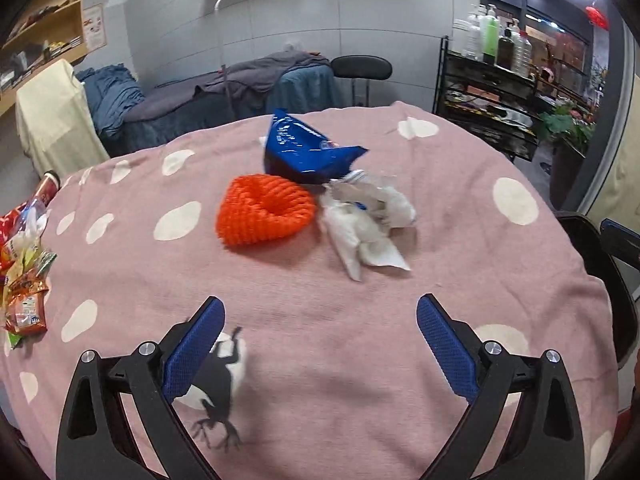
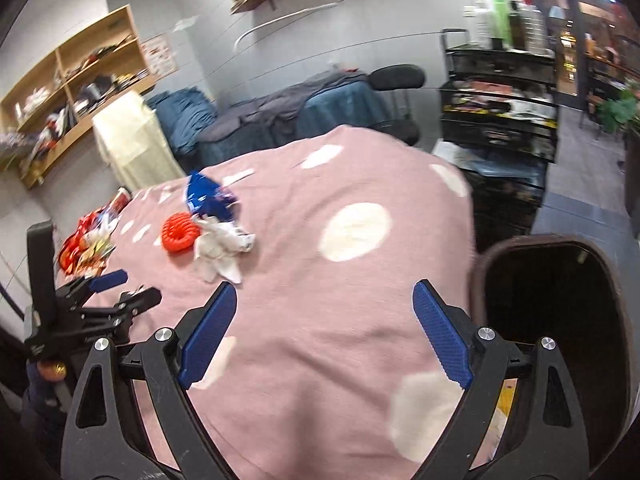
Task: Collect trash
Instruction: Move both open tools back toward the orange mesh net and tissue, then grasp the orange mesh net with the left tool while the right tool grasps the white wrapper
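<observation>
Both tools, left [image 1: 320, 316] and right [image 2: 325, 300], were wide open and empty; the tissue [image 1: 366, 222] looked light and soft, so I would pinch its middle.

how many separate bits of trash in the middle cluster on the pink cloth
3: a blue wrapper at the back, an orange foam net front-left, and crumpled white wrappers front-right. More may be hidden beneath; the far-left pile is not counted.

The left hand-held gripper [image 1: 320, 320], fingers spread, hovers before an orange foam net [image 1: 264, 210] and crumpled tissues [image 1: 366, 228].
</observation>
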Motion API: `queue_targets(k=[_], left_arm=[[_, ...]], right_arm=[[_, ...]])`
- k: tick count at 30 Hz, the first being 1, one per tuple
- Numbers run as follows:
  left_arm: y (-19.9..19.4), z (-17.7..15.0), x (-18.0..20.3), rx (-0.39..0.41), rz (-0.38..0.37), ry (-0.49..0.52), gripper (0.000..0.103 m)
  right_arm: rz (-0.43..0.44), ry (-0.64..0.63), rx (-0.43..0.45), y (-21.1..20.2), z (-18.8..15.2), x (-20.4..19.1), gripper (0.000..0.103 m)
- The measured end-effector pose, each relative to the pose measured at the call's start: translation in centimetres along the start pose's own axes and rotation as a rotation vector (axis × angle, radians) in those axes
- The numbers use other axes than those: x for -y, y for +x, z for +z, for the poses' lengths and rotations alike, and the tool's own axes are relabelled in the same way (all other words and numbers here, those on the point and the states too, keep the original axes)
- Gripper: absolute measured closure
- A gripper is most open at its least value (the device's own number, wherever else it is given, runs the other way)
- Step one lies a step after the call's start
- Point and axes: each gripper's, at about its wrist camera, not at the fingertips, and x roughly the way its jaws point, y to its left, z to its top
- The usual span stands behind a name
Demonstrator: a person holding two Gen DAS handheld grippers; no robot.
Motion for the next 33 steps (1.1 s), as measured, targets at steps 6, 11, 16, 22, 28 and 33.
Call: queue_targets(k=[6, 11, 16, 22, 28, 33], left_arm=[[2.4, 1.5, -3.9, -0.018, 0.046, -0.023, 0.008], [5.3, 3.1, -5.4, -0.053, 0.058, -0.027, 0.011], [7.1, 4.2, -5.2, -0.063, 0.054, 0.011, 0.011], [8.2, 4.9, -4.8, -0.073, 0.029, 0.008, 0.034], [8.0, 4.4, -5.9, -0.085, -0.004, -0.071, 0.085], [6.9, 3.9, -6.6, -0.069, -0.020, -0.119, 0.092]], right_arm=[[0.073, -0.083, -0.066, 3.9, 1.5, -4.3, 0.014], [0.101, -0.149, -0.120, 7.9, 3.1, -7.3, 0.014], [0.082, -0.260, -0.178, 12.1, 4.0, -9.8, 0.019], [0.070, -0.310, -0.263, 16.9, 4.5, -10.9, 0.056], [0.090, -0.257, -0.208, 15.5, 4.5, -9.8, 0.077], [0.085, -0.252, -0.161, 12.9, 4.0, -9.4, 0.077]])
